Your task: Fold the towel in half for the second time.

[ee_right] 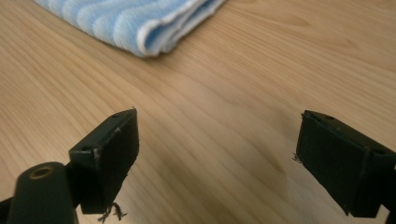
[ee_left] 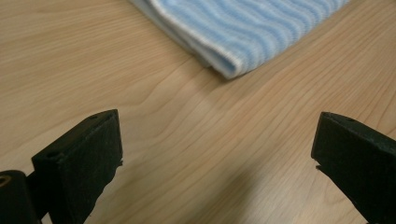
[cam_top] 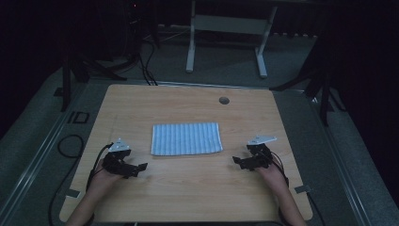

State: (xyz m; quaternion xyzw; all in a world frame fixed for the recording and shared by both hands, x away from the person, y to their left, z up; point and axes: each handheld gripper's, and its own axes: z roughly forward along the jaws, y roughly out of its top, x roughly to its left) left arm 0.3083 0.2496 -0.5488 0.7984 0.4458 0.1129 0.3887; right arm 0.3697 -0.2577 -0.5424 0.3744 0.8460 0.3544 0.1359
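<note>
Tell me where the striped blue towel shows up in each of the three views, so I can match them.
High view: the folded towel lies mid-table, between the two claws.
Left gripper view: towel at the top, centre to right, one corner pointing down toward the open jaws.
Right gripper view: towel at the top left, corner nearest the jaws.
Shared landmark: the light wood table under it in all three.

High view: fixed above the near edge, facing forward and down over the whole counter (cam_top: 188, 188). Both gripper views: close to the wood, aimed at the striped cloth (ee_left: 243, 28), each seeing a near corner.
</note>
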